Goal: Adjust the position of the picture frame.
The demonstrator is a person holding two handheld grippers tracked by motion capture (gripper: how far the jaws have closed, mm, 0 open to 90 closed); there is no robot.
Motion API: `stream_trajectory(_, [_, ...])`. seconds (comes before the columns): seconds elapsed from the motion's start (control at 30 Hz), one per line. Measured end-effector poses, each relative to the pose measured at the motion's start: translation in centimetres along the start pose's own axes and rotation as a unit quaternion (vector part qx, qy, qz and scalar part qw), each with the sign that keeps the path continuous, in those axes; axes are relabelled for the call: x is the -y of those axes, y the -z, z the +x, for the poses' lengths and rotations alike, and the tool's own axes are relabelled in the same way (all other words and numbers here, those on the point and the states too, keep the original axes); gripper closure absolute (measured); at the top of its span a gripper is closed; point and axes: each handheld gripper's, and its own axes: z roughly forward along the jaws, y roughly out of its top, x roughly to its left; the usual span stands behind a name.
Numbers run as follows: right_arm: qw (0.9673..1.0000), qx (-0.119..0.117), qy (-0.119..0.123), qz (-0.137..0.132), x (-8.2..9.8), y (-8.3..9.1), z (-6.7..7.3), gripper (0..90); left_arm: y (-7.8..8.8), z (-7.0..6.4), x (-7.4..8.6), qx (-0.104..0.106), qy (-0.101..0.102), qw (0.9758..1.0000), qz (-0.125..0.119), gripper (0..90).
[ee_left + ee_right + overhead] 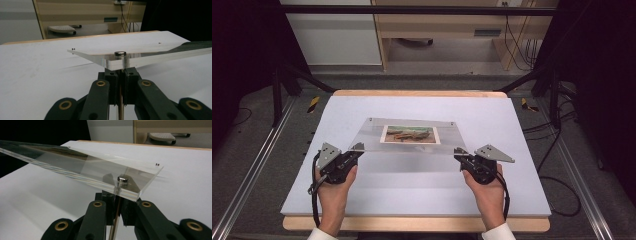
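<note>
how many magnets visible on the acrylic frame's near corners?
2. One magnet sits on the acrylic frame at the left gripper's corner, one at the right gripper's. Far corners show tiny dots, unclear.

clear acrylic photo frame (409,135), lifted, tilted

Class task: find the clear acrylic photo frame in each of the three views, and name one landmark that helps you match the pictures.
High view: the clear acrylic photo frame sits mid-table, held at its near corners by both grippers.
Left gripper view: its corner fills the centre, running off to the right.
Right gripper view: it slants from upper left to centre.
Shared landmark: the white table top.
</note>
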Motion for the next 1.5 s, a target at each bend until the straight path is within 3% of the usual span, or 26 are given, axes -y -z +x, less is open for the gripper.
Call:
stream_trajectory(0.83, [0.9993, 0.035, -0.012, 0.006, 0.7, 2.4, -3.0, 83.3, -2.2, -3.5, 1.0, 0.021, -0.003, 0.9998, 0.002, 83.0])
stream_trajectory(1.17, [0.9989, 0.042, -0.016, 0.015, 1.1, 2.4, -3.5, 83.1, -2.6, -3.8, 1.4, 0.024, -0.008, 0.9997, 0.005, 82.7])
stream_trajectory(1.5, [0.9988, 0.045, -0.012, 0.015, 1.1, 1.5, -3.5, 83.2, -2.8, -3.1, 1.9, 0.02, -0.007, 0.9998, -0.001, 82.6])
